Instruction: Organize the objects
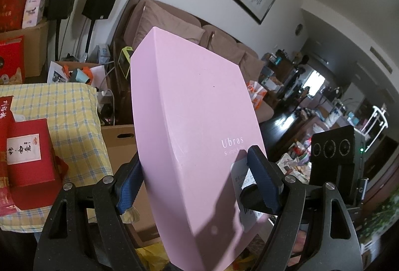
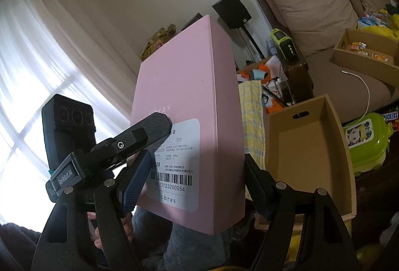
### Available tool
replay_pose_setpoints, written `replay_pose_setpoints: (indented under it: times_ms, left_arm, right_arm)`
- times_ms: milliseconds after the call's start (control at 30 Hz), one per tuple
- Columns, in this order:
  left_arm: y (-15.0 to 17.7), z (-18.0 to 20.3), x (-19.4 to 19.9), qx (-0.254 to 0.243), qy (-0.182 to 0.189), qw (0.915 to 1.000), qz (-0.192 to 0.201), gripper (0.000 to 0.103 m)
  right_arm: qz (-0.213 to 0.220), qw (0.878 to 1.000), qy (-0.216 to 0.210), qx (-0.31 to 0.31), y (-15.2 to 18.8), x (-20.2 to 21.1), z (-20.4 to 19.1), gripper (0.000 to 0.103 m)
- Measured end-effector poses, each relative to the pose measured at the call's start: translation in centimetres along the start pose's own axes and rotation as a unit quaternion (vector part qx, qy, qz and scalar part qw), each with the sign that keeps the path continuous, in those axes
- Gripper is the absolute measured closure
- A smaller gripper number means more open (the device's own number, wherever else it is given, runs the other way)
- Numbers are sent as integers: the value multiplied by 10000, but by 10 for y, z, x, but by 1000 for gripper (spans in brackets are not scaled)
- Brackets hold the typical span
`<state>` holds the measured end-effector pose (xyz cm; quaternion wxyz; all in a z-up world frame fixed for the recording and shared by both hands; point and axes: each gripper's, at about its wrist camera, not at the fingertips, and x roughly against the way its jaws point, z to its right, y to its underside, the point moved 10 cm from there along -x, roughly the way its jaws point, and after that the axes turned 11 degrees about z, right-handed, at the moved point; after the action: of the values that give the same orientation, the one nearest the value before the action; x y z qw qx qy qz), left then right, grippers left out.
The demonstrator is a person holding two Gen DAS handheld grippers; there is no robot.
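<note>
Pink cardboard fills the gap between the left claw's (image 1: 194, 178) blue pads, which are clenched on the two broad faces of the pink box (image 1: 194, 108) near its lower end, so the box stands tall and tilted in the air ahead of the fingers. From the right claw's (image 2: 197, 186) own camera the same box sits between its fingers too, but whether those pads press it or merely flank it I cannot tell; the near pad seems to stand just off the white barcode label (image 2: 174, 166). Gripping low probably leaves the top free to be steered into a container. Just right of the right claw lies an open brown carton (image 2: 311, 146), a likely home for the box. Left of the left claw, red gift boxes (image 1: 30, 153) rest on a yellow checked cloth (image 1: 74, 106). Farther off stand the brown sofa (image 1: 174, 21) and black speakers (image 1: 99, 1).
</note>
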<state>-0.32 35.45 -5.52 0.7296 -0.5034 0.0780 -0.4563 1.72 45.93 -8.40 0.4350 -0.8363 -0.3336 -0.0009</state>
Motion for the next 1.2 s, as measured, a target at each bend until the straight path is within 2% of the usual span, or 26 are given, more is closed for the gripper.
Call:
replay_pose_setpoints:
  times_ms: [1200]
  left_arm:
    - [27, -26, -40, 328, -2, 9981, -530, 25]
  right_arm:
    - [-385, 9983, 302, -321, 16, -20, 38, 28]
